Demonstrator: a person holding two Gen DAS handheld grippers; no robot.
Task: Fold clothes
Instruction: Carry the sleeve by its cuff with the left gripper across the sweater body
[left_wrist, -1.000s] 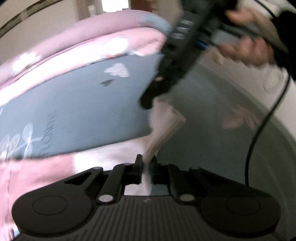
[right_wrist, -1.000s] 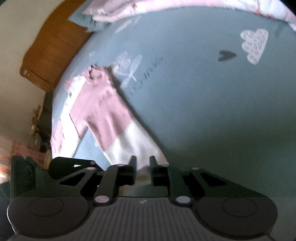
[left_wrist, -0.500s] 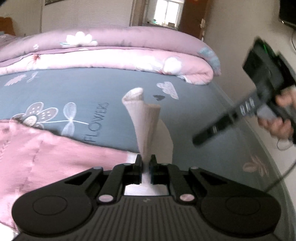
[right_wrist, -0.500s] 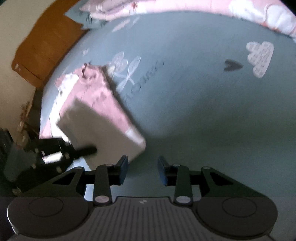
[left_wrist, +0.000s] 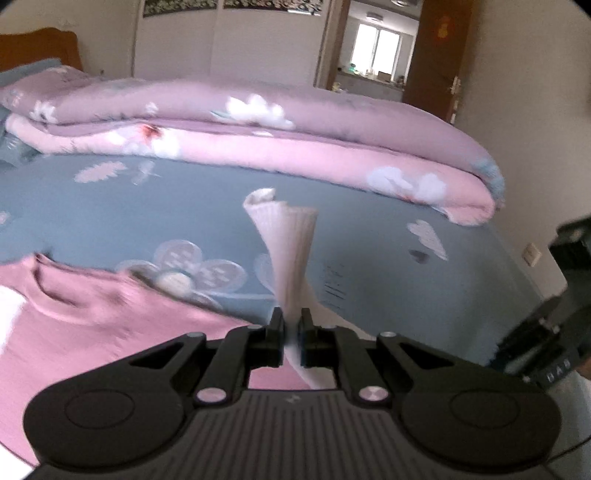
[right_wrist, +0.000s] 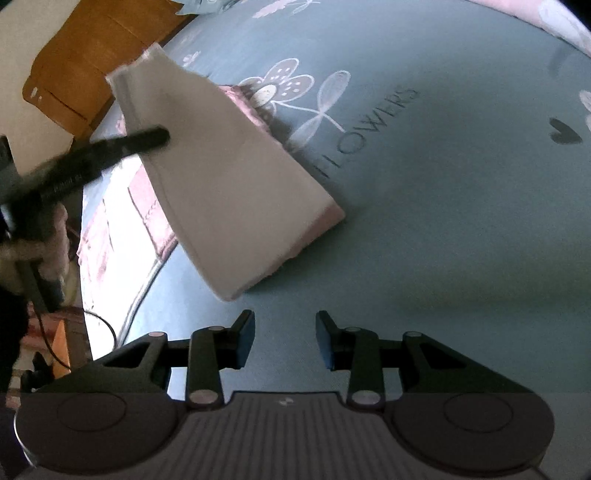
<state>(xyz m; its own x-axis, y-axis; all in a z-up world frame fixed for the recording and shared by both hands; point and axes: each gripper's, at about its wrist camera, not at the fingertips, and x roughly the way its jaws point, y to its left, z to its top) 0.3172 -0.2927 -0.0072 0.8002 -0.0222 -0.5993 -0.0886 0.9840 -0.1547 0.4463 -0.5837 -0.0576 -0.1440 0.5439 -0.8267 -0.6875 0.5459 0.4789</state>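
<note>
The sweater's (left_wrist: 110, 332) white hem (left_wrist: 288, 236) is being pinched by the left gripper (left_wrist: 291, 332) above the bed (left_wrist: 110, 214). Only the right view is showing the right gripper (right_wrist: 284, 339) spread and empty.

Both wrist views look closely down over one bedsheet (left_wrist: 110, 206).

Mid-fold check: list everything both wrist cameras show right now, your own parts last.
sweater: one, pink and white, on the bedsheet, white hem lifted over the pink part
bedsheet: one, grey-blue with flower prints, under the sweater
quilt: one, pink floral, folded along the far edge of the bed
headboard: one, brown wood, at the bed's end
door: one, brown, open, far wall
left gripper: black, shut on the sweater's white hem
right gripper: black, open, holds nothing, jaws have just been opening
</note>
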